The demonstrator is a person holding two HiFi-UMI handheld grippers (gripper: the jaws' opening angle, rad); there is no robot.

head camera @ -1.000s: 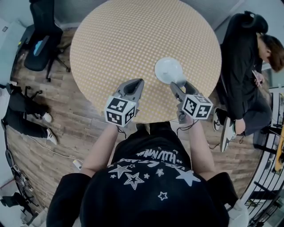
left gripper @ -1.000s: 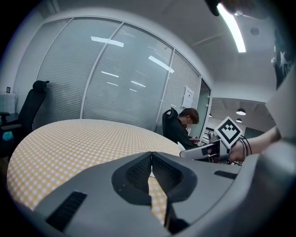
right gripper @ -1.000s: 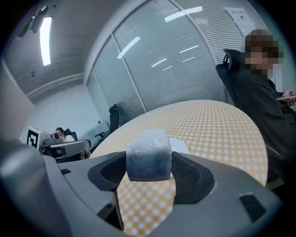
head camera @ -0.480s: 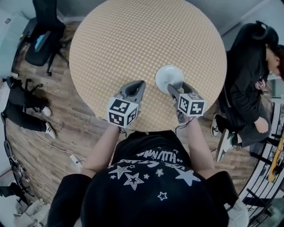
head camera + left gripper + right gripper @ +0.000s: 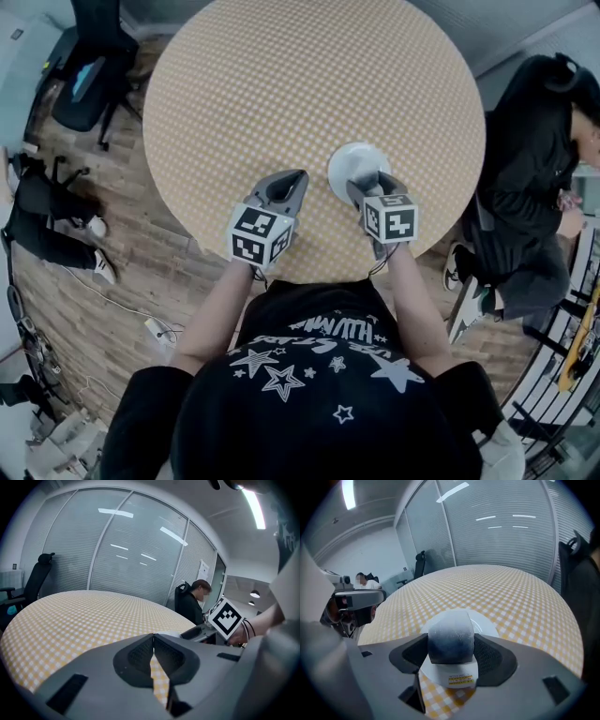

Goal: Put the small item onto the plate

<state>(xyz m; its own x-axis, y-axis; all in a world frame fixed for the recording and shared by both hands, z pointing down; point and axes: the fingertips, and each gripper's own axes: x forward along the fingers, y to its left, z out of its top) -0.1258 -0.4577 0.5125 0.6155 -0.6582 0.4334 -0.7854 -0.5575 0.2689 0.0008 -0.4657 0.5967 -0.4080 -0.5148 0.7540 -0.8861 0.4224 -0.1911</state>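
The small item (image 5: pixel 451 641) is pinched in the right tool (image 5: pixel 368 185), gripped across its rounded middle and held at the near edge of the white plate (image 5: pixel 349 157) on the checked counter (image 5: pixel 281 84). Whether it touches the plate cannot be told. It is judged light, soft and film-wrapped, so it is likely to be squashed or to slip in its wrapper. A gentle hold at the widest part is favoured, clear of the labelled flap below. The left tool (image 5: pixel 153 644) is pressed together on nothing, beside the plate.
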